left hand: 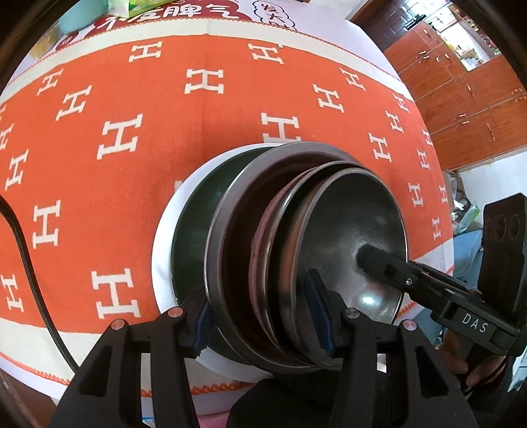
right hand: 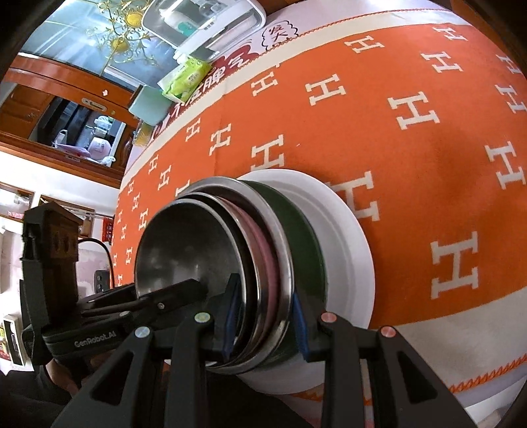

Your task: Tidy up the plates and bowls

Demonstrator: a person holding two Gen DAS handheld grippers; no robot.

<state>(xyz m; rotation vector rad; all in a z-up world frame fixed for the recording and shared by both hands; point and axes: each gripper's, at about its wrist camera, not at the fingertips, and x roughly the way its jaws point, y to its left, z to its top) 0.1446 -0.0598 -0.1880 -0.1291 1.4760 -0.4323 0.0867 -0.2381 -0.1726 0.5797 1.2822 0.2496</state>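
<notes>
Straddling stack (left hand: 296, 250) rims; tablecloth (left hand: 115, 98) beside

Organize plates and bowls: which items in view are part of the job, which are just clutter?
Job items:
- steel bowl, top of the stack
- steel plates with a pink one between
- green plate
- white plate at the bottom
- left gripper and right gripper, both clamped on the stack's rims

Lying about:
- tissue pack
- white tray
- orange tablecloth
</notes>
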